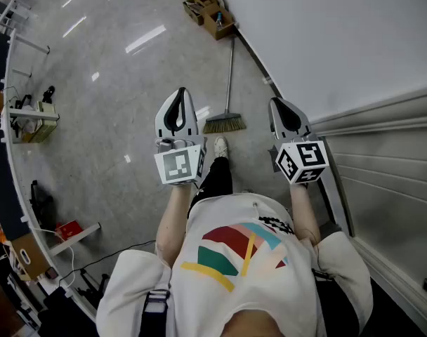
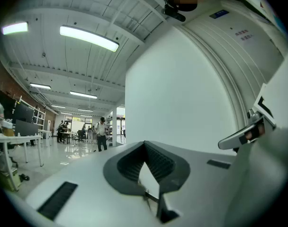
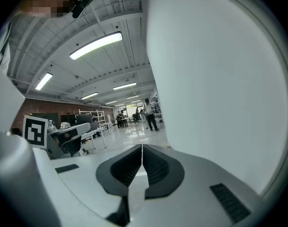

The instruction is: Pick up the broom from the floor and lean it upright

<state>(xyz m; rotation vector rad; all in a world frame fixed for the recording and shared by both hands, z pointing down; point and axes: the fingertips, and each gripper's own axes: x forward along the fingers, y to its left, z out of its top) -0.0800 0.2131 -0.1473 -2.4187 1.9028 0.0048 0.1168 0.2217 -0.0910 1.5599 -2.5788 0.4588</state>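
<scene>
The broom (image 1: 228,83) appears to lie on the grey floor straight ahead of the person's shoe (image 1: 220,144). Its straw-coloured head (image 1: 224,123) is nearest and its thin handle runs away toward the foot of the white wall. My left gripper (image 1: 182,91) is held level above the floor, just left of the broom head, its jaws shut and empty. My right gripper (image 1: 278,102) hangs to the right of the head, also shut with nothing in it. The left gripper view shows its fingertips (image 2: 144,143) meeting; the right gripper view shows its pads (image 3: 142,146) pressed together. The broom is in neither gripper view.
Cardboard boxes (image 1: 210,12) sit by the wall beyond the broom handle. A white wall (image 1: 326,34) and a ribbed panel (image 1: 389,167) close the right side. Desks and gear (image 1: 31,114) and a red box (image 1: 68,229) line the left. People (image 2: 102,134) stand far off.
</scene>
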